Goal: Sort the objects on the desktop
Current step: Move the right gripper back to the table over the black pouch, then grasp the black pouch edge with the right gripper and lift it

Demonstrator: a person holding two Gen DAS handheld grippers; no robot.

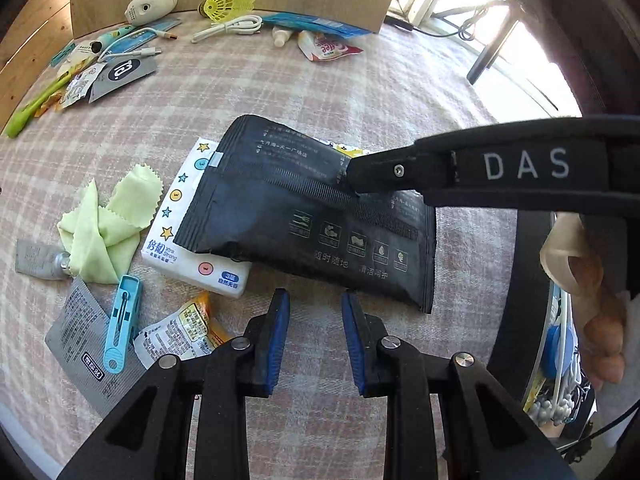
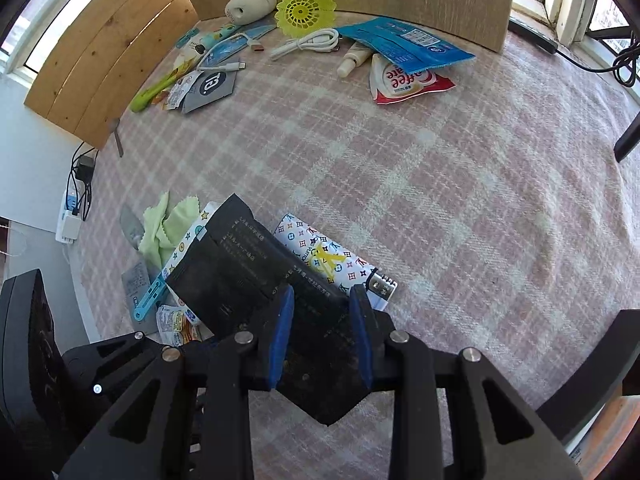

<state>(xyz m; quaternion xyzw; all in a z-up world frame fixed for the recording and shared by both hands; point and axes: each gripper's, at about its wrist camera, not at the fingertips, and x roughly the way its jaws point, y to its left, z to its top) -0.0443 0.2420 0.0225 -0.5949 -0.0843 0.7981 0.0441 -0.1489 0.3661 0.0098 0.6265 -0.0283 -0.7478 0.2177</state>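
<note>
A black wet-wipe packet (image 1: 308, 216) lies partly on a white tissue pack with stars (image 1: 188, 236). In the right wrist view the black packet (image 2: 256, 276) passes between my right gripper's (image 2: 322, 300) blue pads, which pinch its edge. That gripper reaches in from the right in the left wrist view, its tip (image 1: 354, 178) on the packet's upper edge. My left gripper (image 1: 315, 300) is open and empty, just in front of the packet's near edge. A patterned lighter (image 2: 336, 264) lies under the packet.
A green cloth (image 1: 108, 228), blue clip (image 1: 122, 322), grey sachets (image 1: 76, 340) and snack packet (image 1: 180, 332) lie at the near left. Cables (image 1: 228, 26), a shuttlecock (image 1: 228, 0), a white device (image 1: 150, 4), a blue pouch (image 2: 404, 46) and a creamer packet (image 2: 400, 80) lie at the far edge by a wooden board.
</note>
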